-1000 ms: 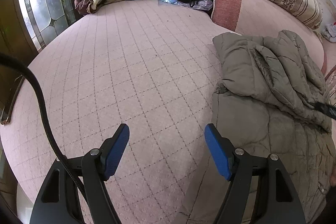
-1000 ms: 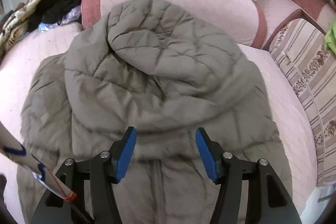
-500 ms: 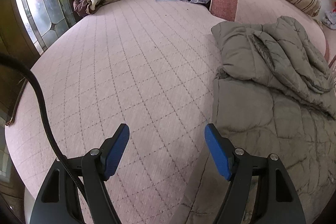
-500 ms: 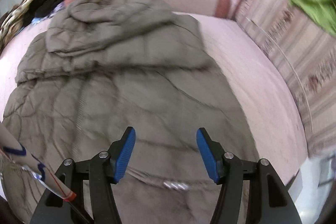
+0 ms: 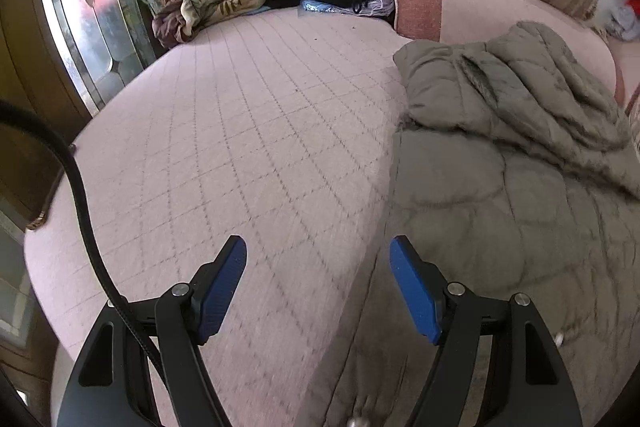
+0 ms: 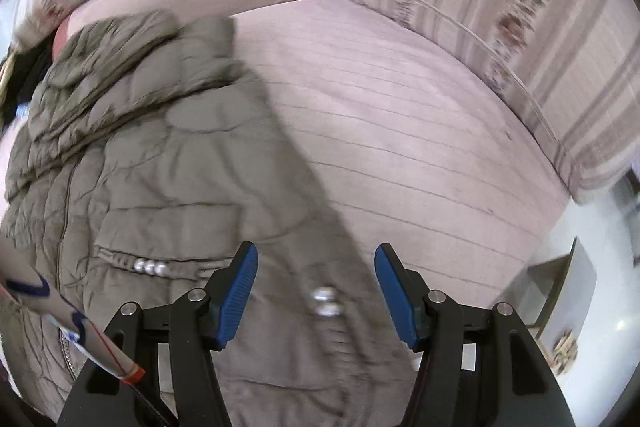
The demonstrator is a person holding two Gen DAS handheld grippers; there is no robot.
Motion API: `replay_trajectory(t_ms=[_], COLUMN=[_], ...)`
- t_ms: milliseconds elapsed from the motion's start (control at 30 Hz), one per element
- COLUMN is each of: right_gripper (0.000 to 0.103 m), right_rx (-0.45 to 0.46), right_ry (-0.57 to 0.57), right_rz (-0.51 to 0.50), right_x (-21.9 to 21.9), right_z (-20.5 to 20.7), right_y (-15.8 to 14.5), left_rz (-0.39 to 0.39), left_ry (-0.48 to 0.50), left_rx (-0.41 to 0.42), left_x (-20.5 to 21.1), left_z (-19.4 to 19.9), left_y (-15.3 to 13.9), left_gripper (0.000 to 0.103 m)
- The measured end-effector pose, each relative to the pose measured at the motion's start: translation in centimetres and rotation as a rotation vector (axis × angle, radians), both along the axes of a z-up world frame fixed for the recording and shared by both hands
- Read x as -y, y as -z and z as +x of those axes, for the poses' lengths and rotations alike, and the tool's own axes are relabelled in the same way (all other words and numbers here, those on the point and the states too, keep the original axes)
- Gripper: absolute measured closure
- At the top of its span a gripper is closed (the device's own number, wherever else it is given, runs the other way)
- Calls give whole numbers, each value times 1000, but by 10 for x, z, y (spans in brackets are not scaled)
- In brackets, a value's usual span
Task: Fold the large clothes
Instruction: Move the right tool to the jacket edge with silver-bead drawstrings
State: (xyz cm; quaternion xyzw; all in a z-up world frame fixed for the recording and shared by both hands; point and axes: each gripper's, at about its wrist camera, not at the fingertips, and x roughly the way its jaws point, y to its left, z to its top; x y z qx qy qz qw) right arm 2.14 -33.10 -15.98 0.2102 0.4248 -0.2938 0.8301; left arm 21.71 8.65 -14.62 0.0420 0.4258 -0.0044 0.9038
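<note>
The left gripper (image 5: 318,287) and right gripper (image 6: 316,291) were held open and empty above the quilted coat (image 6: 168,187) spread on the bed (image 5: 240,147), judged soft, bulky, best pinched along its side hems.

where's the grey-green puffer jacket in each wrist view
Left wrist: the puffer jacket fills the right side, its bunched hood end at upper right.
Right wrist: the jacket fills the left and lower centre, pocket snaps showing.
Shared landmark: the pink quilted bed cover under it.
</note>
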Motion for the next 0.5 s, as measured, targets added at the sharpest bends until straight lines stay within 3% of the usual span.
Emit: replay_trajectory(t_ms=[133, 300, 500], right_gripper=[34, 30, 25], right_rx=[36, 60, 91], right_ry=[27, 45, 48], right_rz=[21, 63, 152], right_x=[17, 34, 49], right_z=[-20, -33, -41], right_y=[4, 14, 31], left_rz=[12, 9, 72], left_ry=[37, 65, 75], left_rx=[-49, -51, -54], left_x=[0, -5, -2], left_z=[-23, -51, -75], left_y=[2, -14, -19], left_gripper=[30, 30, 30])
